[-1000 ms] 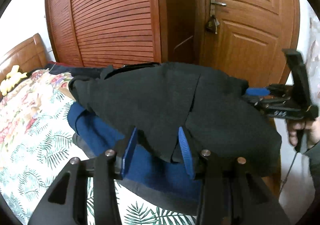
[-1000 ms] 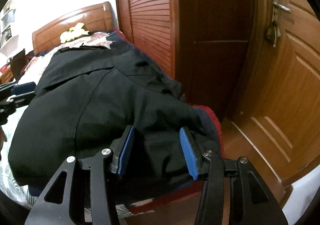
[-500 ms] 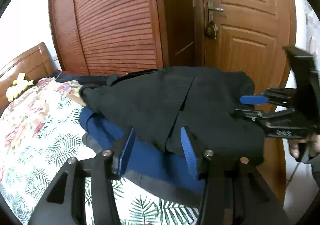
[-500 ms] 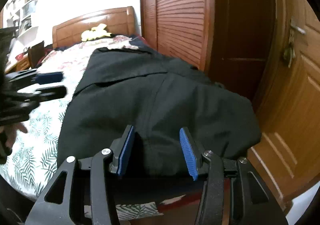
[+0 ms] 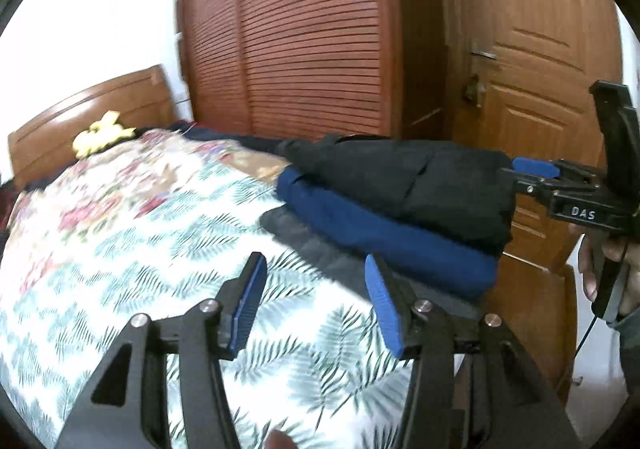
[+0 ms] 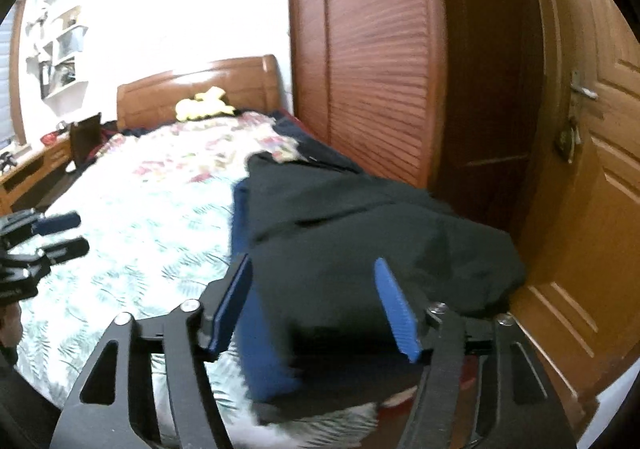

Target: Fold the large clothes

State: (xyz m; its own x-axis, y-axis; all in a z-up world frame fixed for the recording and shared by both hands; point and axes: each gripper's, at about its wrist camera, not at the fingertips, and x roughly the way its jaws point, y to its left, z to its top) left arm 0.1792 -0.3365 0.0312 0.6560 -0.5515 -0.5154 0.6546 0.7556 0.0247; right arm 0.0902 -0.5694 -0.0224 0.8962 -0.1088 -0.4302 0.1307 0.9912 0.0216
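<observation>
A folded black garment (image 5: pixel 420 177) (image 6: pixel 360 233) lies on top of a folded blue garment (image 5: pixel 380 229) (image 6: pixel 240 217) and a grey one (image 5: pixel 296 233), stacked at the bed's edge by the wardrobe. My left gripper (image 5: pixel 315 261) (image 6: pixel 78 234) hovers over the leaf-print bedspread to the left of the stack; its jaws are opening with nothing between them. My right gripper (image 6: pixel 313 263) (image 5: pixel 516 175) sits at the near end of the black garment. Its jaws are opening too, and the cloth lies under and between the pads without being pinched.
The bedspread (image 5: pixel 140 249) covers the bed up to a wooden headboard (image 6: pixel 200 89), where a yellow plush toy (image 6: pixel 204 107) lies. A louvred wardrobe (image 5: pixel 312 49) and a wooden door (image 5: pixel 540 69) stand right behind the stack. A wooden nightstand (image 6: pixel 32 165) is at far left.
Both grippers have drawn back from the black garment. The left one swung left and now looks over bare bedspread. The right one's jaws have spread wider.
</observation>
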